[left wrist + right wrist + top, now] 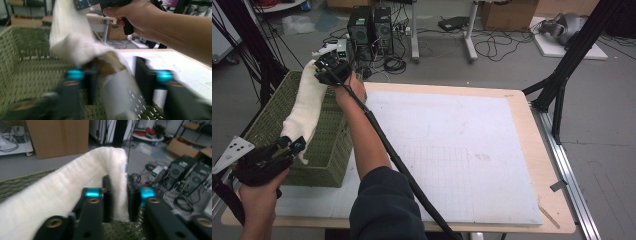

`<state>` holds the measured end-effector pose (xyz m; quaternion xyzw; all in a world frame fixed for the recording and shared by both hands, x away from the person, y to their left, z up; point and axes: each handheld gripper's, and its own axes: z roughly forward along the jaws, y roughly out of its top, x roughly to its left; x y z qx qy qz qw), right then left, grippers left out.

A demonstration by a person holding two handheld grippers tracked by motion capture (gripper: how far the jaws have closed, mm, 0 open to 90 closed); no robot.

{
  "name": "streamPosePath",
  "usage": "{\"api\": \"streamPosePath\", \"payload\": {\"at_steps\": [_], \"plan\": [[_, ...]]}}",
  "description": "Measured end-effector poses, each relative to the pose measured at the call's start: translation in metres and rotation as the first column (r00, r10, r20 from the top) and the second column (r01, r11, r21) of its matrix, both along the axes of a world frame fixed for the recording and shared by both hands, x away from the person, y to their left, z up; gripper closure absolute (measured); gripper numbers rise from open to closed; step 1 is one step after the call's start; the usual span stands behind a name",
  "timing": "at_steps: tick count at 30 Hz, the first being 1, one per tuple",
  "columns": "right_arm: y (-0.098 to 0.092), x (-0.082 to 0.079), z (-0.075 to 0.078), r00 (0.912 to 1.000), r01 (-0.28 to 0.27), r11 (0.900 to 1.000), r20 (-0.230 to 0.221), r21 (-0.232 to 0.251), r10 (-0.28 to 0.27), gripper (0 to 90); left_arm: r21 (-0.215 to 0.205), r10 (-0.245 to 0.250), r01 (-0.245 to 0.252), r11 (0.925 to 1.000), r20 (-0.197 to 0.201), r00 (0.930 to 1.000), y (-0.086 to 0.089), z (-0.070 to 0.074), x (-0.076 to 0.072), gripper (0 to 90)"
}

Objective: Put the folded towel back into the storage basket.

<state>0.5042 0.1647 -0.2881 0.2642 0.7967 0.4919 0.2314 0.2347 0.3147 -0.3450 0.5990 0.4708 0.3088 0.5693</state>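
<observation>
a white towel [304,107] hangs stretched over the green woven basket [329,150] at the bench's [532,165] left edge. the right tool [329,70] pinches the towel's far end between its jaws. the left tool's [294,146] jaws stand spread, the towel's near end lying loose between them.

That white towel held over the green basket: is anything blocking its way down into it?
Nothing visible does. The white towel hangs stretched between the left claw and the right claw, right above the open green basket. What the left gripper view shows of the basket's floor looks bare.
</observation>
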Motion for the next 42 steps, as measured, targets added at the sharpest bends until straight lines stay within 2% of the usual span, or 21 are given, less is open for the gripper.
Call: {"api": "streamPosePath", "payload": {"at_steps": [1, 3, 5, 9, 13, 15, 18, 20, 24, 31, 37, 42], "plan": [[0.000, 0.000, 0.000, 1.0000, 0.000, 1.000, 0.000, 0.000, 0.000, 44.3, 0.002, 0.010, -0.010, 0.9999, 0.001, 0.9999, 0.001, 0.001, 0.000, 45.1], [-0.002, 0.002, -0.002, 0.9995, 0.010, 0.999, -0.029, 0.035, -0.009, 43.8, 0.010, 0.056, -0.056, 0.9984, 0.022, 0.9982, 0.002, 0.004, -0.003, 34.3], [-0.005, 0.001, -0.001, 0.9998, 0.001, 0.999, -0.017, 0.034, -0.001, 43.6, 0.002, 0.079, -0.079, 0.9969, 0.041, 0.9961, 0.006, 0.009, -0.006, 30.6], [-0.017, -0.001, 0.003, 0.9999, -0.001, 0.999, -0.012, 0.045, 0.002, 42.6, -0.022, 0.074, -0.073, 0.9971, 0.046, 0.9962, 0.010, 0.011, -0.008, 30.6], [-0.033, -0.005, 0.002, 0.9996, -0.011, 0.998, -0.025, 0.058, 0.012, 40.9, -0.020, 0.049, -0.048, 0.9986, 0.042, 0.9979, 0.006, 0.011, -0.006, 29.6], [-0.042, -0.009, 0.001, 0.9994, -0.023, 0.998, -0.023, 0.062, 0.024, 39.9, -0.013, 0.047, -0.047, 0.9988, 0.045, 0.9979, 0.004, 0.011, -0.005, 26.1], [-0.058, -0.014, -0.002, 0.9986, -0.040, 0.996, -0.031, 0.074, 0.042, 36.4, -0.012, 0.072, -0.072, 0.9973, 0.035, 0.9968, 0.000, 0.012, -0.005, 18.5], [-0.068, -0.016, -0.004, 0.9970, -0.052, 0.995, -0.053, 0.089, 0.057, 33.3, -0.011, 0.054, -0.053, 0.9985, 0.028, 0.9982, -0.002, 0.011, -0.004, 17.1], [-0.085, -0.024, -0.007, 0.9946, -0.082, 0.994, -0.057, 0.073, 0.086, 30.0, -0.012, 0.012, -0.012, 0.9999, 0.026, 0.9996, -0.006, 0.010, -0.003, 17.1], [-0.121, -0.035, -0.010, 0.9903, -0.106, 0.989, -0.079, 0.100, 0.114, 21.6, -0.010, -0.050, 0.050, 0.9987, 0.025, 0.9984, -0.016, 0.010, 0.000, 17.8], [-0.158, -0.048, -0.014, 0.9919, -0.094, 0.991, -0.076, 0.096, 0.101, 18.4, -0.022, -0.103, 0.104, 0.9943, 0.034, 0.9941, -0.026, 0.010, 0.004, 18.8], [-0.190, -0.059, -0.014, 0.9939, -0.082, 0.993, -0.066, 0.088, 0.088, 17.0, -0.022, -0.164, 0.165, 0.9860, 0.044, 0.9854, -0.036, 0.011, 0.008, 18.6]]}}
